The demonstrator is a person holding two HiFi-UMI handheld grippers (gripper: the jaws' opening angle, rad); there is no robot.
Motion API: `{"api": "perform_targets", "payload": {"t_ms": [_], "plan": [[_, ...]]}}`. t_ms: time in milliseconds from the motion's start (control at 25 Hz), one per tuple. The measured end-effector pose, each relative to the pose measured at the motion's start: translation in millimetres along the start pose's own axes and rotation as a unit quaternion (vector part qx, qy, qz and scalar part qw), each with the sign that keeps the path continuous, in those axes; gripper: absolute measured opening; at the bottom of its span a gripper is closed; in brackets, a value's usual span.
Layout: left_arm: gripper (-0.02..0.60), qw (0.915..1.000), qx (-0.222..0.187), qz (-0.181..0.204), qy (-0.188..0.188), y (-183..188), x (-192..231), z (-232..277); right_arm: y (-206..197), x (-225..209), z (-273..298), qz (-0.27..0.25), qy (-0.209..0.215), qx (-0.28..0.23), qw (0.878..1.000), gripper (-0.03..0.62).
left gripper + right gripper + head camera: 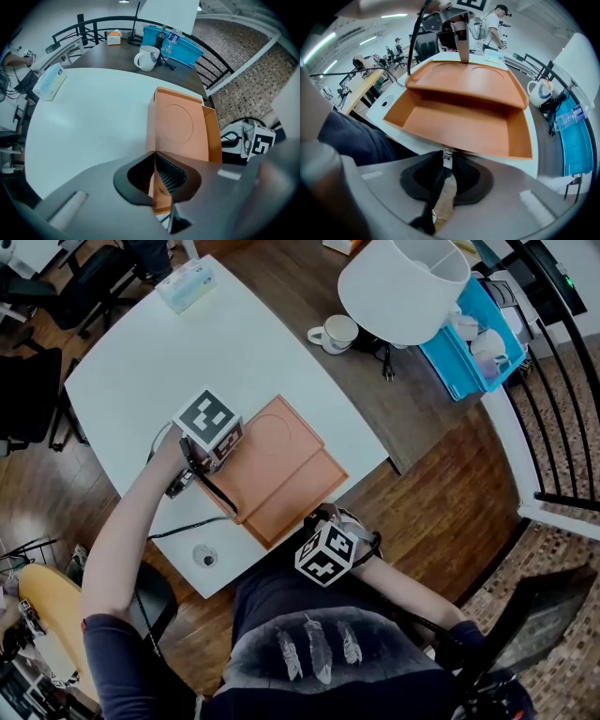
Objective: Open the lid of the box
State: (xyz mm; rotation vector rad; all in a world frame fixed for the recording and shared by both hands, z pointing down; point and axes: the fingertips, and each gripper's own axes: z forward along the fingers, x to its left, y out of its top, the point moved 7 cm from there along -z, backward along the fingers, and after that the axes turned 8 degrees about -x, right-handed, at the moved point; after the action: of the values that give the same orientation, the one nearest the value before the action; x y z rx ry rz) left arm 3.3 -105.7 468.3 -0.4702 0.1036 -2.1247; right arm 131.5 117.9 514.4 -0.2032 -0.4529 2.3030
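Fingers of the left gripper are seen clenched on the side edge of one orange lid, embossed with a single circle. The lid is held raised at a slant above one flat orange rectangular box. The box is set at the near edge of one white rounded table. The right gripper is closed at its jaw tips on the box's near rim, with wooden floor glimpsed through the narrow gap behind the tips. Both grippers are thus engaged on the one box. One white mug and one blue plastic crate are placed on an adjoining dark wooden table, beneath one large white lampshade. One tissue pack is left at the white table's far corner.
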Motion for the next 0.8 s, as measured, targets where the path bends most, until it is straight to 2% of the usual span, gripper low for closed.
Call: {"api": "perform_targets", "payload": {"t_ms": [160,320,600,800], "plan": [[0.026,0.9999,0.01,-0.003,0.002,1,5,-1,3,2,-1,0.006,0.006,0.0,1.0,0.064],[0.024,0.9995,0.006,0.023,0.023,2,5,-1,4,6,1,0.022,0.019,0.0,1.0,0.064],[0.026,0.9989,-0.012,-0.003,0.045,-2,10,-6,0,16,7,0.072,0.056,0.011,0.996,0.064],[0.026,0.9967,-0.027,-0.025,0.072,-5,14,-13,0,18,4,0.066,0.053,0.008,0.996,0.064]]}}
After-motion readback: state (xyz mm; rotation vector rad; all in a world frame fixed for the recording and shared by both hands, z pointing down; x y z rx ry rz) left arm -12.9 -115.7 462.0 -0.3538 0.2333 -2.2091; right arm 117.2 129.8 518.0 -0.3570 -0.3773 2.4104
